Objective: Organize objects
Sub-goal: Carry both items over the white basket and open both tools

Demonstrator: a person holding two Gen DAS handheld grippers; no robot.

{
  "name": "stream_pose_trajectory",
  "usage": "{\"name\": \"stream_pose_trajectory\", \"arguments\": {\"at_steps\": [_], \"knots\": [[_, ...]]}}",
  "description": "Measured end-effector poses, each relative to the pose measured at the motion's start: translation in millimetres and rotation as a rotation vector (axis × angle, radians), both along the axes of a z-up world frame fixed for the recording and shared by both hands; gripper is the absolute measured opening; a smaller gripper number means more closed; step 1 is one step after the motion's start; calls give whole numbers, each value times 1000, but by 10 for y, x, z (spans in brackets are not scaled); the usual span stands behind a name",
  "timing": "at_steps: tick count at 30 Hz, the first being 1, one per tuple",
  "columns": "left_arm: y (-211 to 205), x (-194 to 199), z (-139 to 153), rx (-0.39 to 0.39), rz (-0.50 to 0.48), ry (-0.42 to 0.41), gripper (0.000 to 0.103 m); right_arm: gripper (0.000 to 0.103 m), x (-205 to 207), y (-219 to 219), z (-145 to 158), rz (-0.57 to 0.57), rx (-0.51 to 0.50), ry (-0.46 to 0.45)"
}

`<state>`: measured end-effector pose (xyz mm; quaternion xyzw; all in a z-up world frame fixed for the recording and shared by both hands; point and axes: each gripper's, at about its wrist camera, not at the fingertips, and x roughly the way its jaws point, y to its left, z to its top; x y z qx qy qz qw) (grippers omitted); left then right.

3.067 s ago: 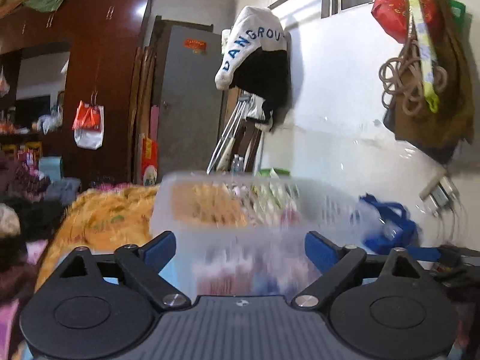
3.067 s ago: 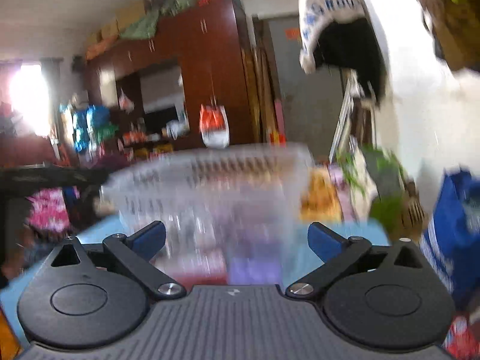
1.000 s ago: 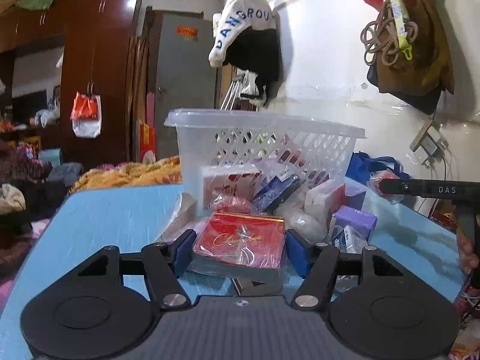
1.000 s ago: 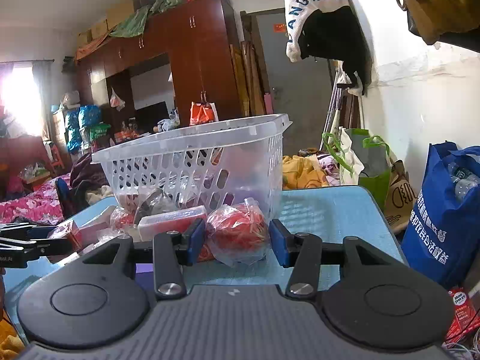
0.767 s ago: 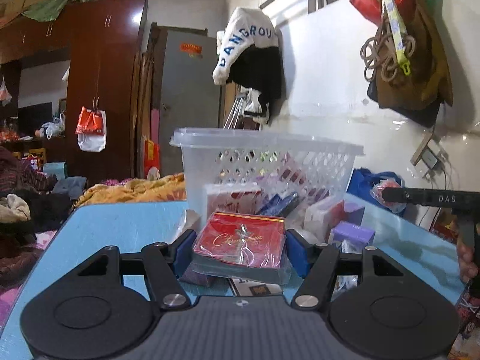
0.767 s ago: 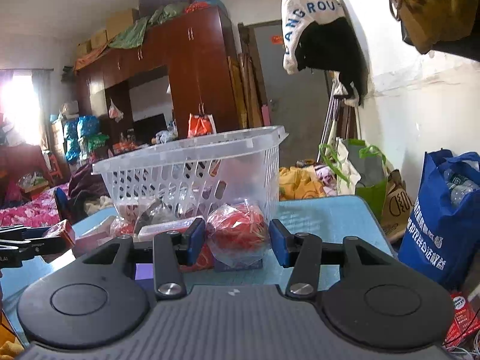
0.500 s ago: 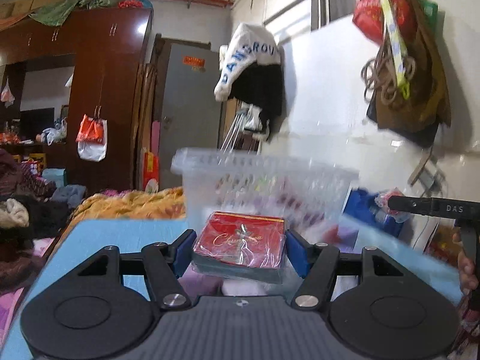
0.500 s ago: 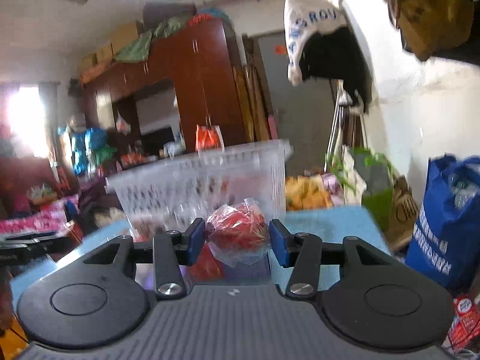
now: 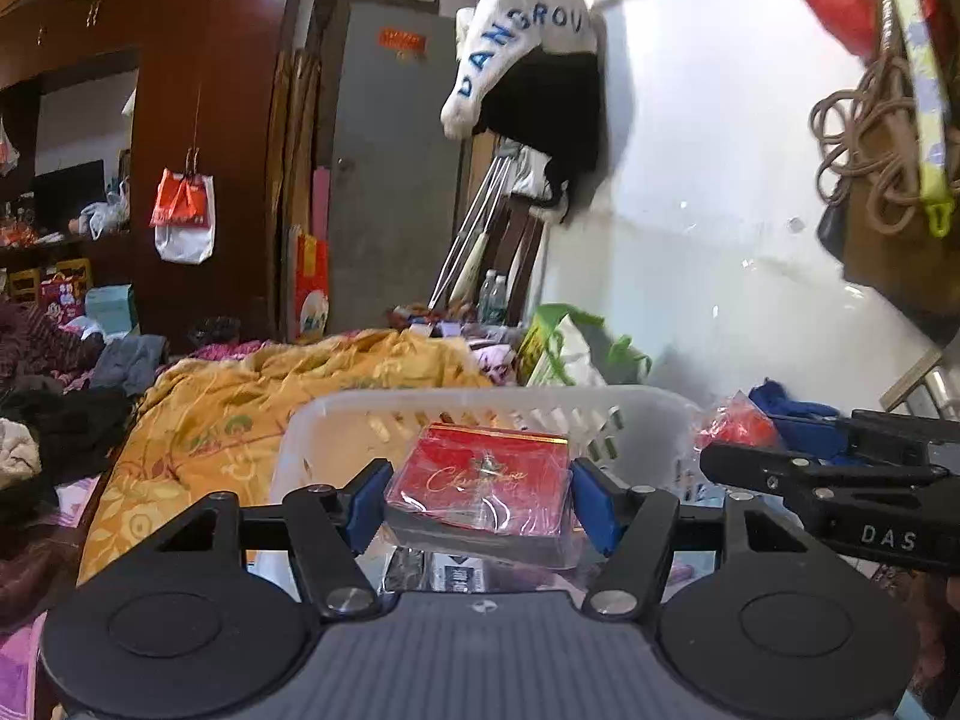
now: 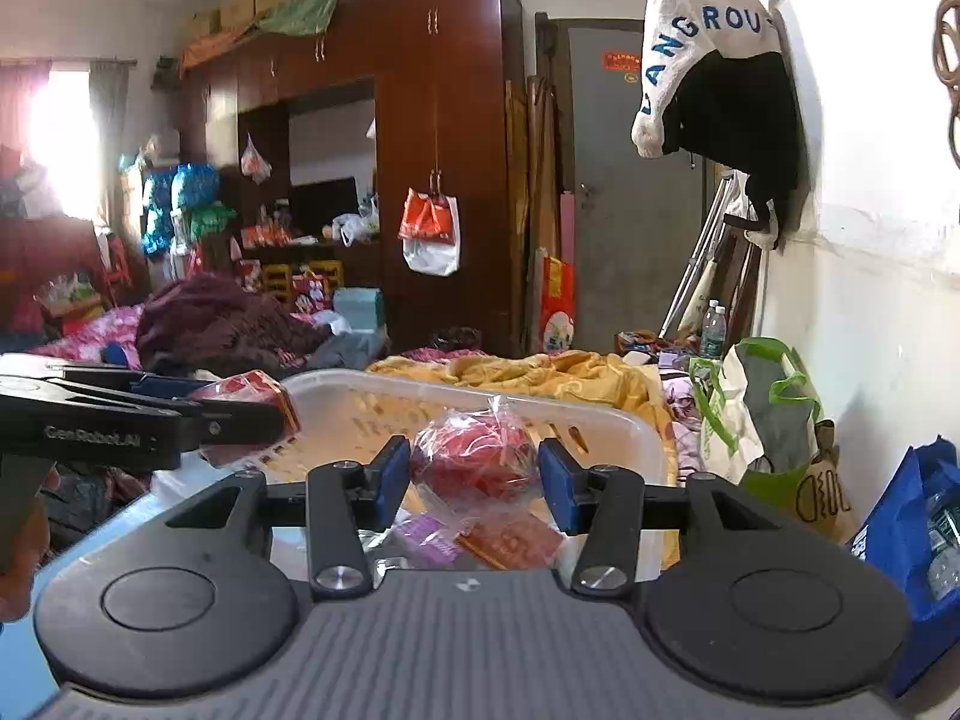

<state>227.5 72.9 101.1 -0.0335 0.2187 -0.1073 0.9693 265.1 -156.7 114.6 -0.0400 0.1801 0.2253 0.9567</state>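
While a dark wooden wardrobe (image 10: 432,138) fills the far wall beside a grey door (image 9: 384,180), a yellow blanket (image 9: 252,396) lies rumpled on the bed behind the work area. On the white wall hangs a white and black garment (image 10: 714,66) with blue lettering, and a blue bag (image 10: 918,546) sits low at the right edge of the right wrist view, near a green-handled bag (image 10: 762,414).

Nearer the cameras stands the white plastic basket (image 9: 492,414), its slotted walls and rim seen from slightly above; it rests on the blue tabletop (image 10: 108,534), and small packets lie at its foot.

Held by the left gripper (image 9: 480,498) is a flat red box (image 9: 480,480) wrapped in clear film, pinched at both side edges by the blue pads and raised level in front of the basket's near rim. From the right wrist view the same box shows at the left, just beside the basket's rim.

Smaller still, a red bundle in a clear bag (image 10: 474,462) sits squeezed between the jaws of the right gripper (image 10: 474,474), lifted off the tabletop at about rim height, with the basket's opening behind it.
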Motion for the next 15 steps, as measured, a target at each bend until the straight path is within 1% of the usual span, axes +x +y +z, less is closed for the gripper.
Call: {"name": "stream_pose_trajectory", "arguments": {"at_steps": [2,3,4,5,7,10,12,13,14,15], "knots": [[29,39,-40,-19,8,-10,71,54,-1,9,-33,-8,4,-4],[34,64,-65,-18,13,-15,87,61,-16,1,-35,-20,7,-12],[28,83,-87,-8,18,-13,95,83,-61,-28,-31,-25,16,-23],[26,75,-105,2,26,-21,95,97,-134,-62,-27,-30,34,-47],[64,12,-114,-3,26,-35,95,103,-330,-195,15,-27,81,-91],[126,-223,-112,-53,3,-50,95,103,-564,-316,-49,3,144,-86],[156,-564,-169,-34,-3,-99,95,103,-791,-374,-236,17,143,-66],[159,-728,-223,-20,4,-119,95,103,-871,-388,-328,2,143,-58],[164,-920,-320,-8,12,-130,95,103,-967,-384,-467,-21,131,-30],[168,-1067,-413,-1,10,-130,95,103,-1027,-371,-580,-21,111,3]]}}
